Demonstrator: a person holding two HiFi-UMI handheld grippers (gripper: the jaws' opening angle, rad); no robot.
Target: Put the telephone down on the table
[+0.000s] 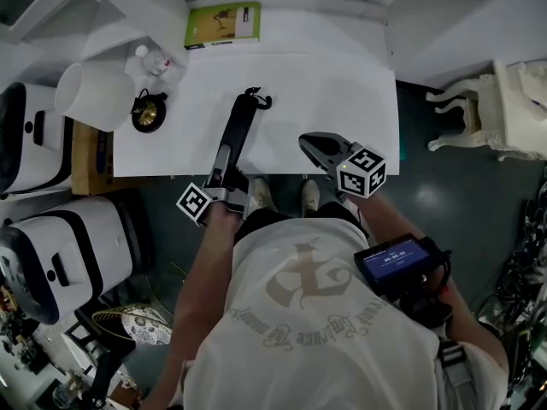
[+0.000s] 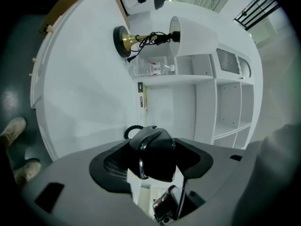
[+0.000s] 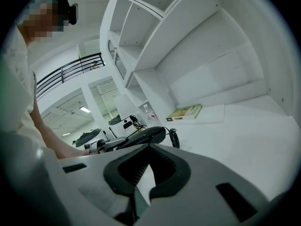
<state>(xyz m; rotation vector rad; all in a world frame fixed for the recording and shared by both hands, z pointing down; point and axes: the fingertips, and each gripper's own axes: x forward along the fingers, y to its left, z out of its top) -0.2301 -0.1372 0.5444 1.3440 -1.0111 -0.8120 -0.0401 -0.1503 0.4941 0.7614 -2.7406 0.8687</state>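
A black telephone handset (image 1: pixel 238 131) stretches out over the white table (image 1: pixel 342 84), its coiled cord (image 1: pixel 259 99) at the far end. My left gripper (image 1: pixel 229 176) is shut on the handset's near end at the table's front edge. In the left gripper view the handset (image 2: pixel 157 154) fills the space between the jaws, with the cord (image 2: pixel 131 130) beyond it. I cannot tell whether the handset touches the table. My right gripper (image 1: pixel 314 143) hovers over the front edge to the right, shut and empty. From the right gripper view the handset (image 3: pixel 141 136) shows to the left.
A lamp lies on its side at the table's far left, with a white shade (image 1: pixel 94 95) and brass base (image 1: pixel 148 114). A green book (image 1: pixel 222 24) rests on the shelf behind. White machines (image 1: pixel 77 246) stand at the left, and a white ornate chair (image 1: pixel 504 109) at the right.
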